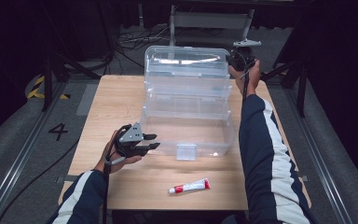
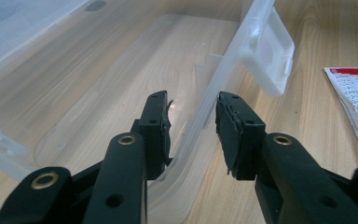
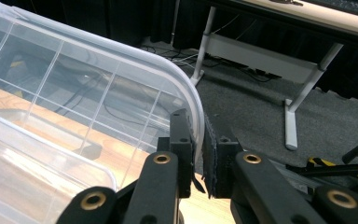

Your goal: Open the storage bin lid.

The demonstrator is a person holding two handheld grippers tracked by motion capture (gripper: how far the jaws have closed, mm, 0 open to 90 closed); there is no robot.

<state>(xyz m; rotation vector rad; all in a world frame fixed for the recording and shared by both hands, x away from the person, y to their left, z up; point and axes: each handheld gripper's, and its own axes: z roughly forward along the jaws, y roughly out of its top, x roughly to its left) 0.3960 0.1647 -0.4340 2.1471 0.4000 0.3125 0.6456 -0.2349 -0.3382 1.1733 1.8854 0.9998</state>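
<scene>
Wooden surface (image 1: 121, 93) carries a clear box (image 1: 189, 135), long axis across; right gripper (image 1: 240, 59) pinches its upright lid (image 1: 186, 70), left gripper (image 1: 151, 141) seemingly straddles the front wall, spread.

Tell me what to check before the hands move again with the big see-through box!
1. Right gripper pinching the edge of the open lid: ok, its jaws are shut on the rim.
2. Lid standing up: ok, it rises behind the clear plastic box.
3. Left gripper around the box's front wall: ok, one jaw inside and one outside.
4. Left gripper squeezing that wall: not ok, gaps show beside both pads.
5. Inside of the box free: ok, nothing lies in it.
6. Red and white tube out of the way: ok, it lies on the wooden table near the person's edge, apart from the box.
</scene>
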